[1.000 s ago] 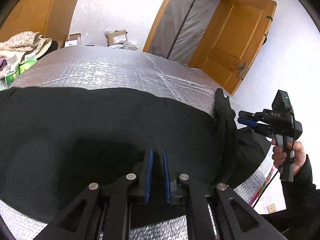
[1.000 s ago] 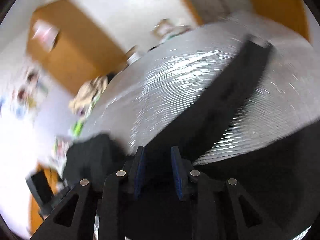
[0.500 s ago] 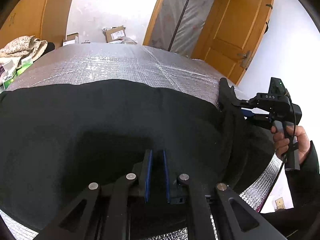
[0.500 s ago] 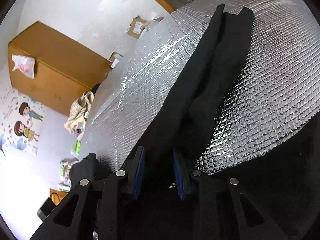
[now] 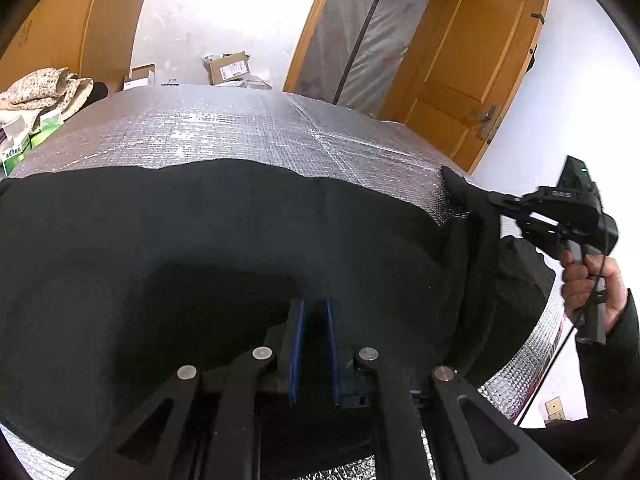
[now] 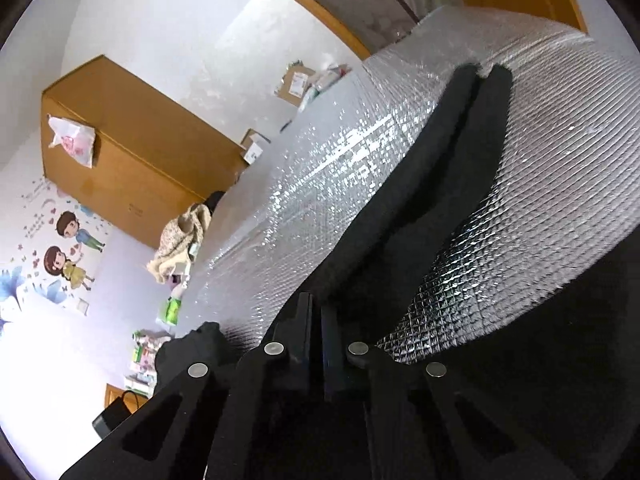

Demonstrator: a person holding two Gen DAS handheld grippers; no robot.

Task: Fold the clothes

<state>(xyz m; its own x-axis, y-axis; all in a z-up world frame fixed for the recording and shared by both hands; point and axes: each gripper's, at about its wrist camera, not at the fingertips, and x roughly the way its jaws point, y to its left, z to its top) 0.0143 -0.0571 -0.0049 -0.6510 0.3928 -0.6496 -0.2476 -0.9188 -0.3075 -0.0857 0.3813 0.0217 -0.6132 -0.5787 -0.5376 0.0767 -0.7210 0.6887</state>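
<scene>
Covering the near half of the silver quilted tabletop (image 5: pixel 248 128), the black garment (image 5: pixel 180 240) lies spread, bare foil beyond. Left tool (image 5: pixel 316 316) hovers low over it, narrow gap, gripping nothing. Right tool (image 6: pixel 316 312) is closed on the garment's raised sleeve edge. Only the left view shows the hand (image 5: pixel 592 288) at the right edge.

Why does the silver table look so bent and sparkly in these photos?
Left wrist view: the fisheye lens bows the foil-covered table into a dome, and a dark shadow lies on the black garment. Right wrist view: glare glitters on the foil, everything sharp.
</scene>
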